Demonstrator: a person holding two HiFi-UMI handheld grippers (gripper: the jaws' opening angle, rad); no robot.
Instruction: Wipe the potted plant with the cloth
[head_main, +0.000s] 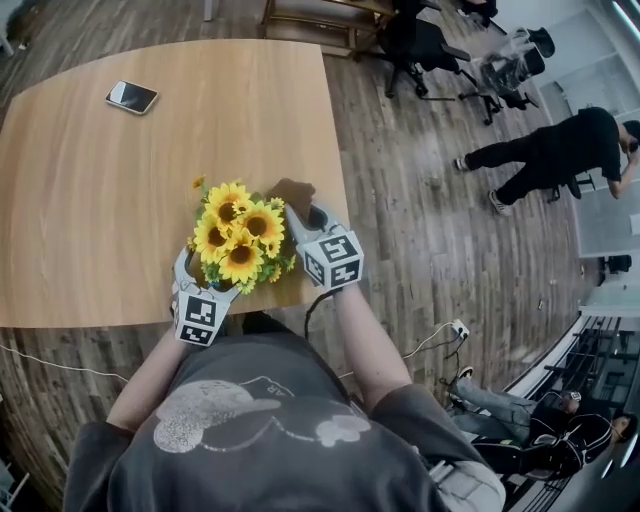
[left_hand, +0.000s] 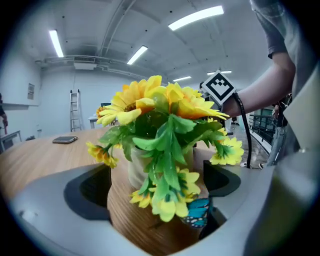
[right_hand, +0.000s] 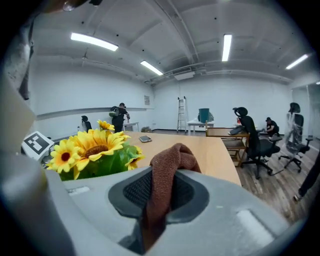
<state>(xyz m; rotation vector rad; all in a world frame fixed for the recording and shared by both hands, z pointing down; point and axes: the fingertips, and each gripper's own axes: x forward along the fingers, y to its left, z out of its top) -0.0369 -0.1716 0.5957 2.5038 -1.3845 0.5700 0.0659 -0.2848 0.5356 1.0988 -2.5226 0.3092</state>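
Two grippers close in on the potted plant, a bunch of sunflowers standing on the wooden table close to its near edge, well apart from the phone at the far side. In its own view the left gripper has its jaws spread wide, with the pale pot standing between them and bare gaps on both sides, so nothing is gripped. The right gripper has its jaws closed on a brown knitted cloth, which bulges out in a soft fold above the pads. From the head view that fold sits just beside the blooms on their right. The plant looks light and top-heavy, and a sideways wipe could probably tip or slide it on the smooth wood. The pot is the one stiff part, and its wall low down, under the drooping leaves, seems the place for the left jaws to steady it. Petals and leaves should bend easily and may snag on the knit, and the small blue butterfly near the base looks delicate, so light strokes with the limp cloth seem wise
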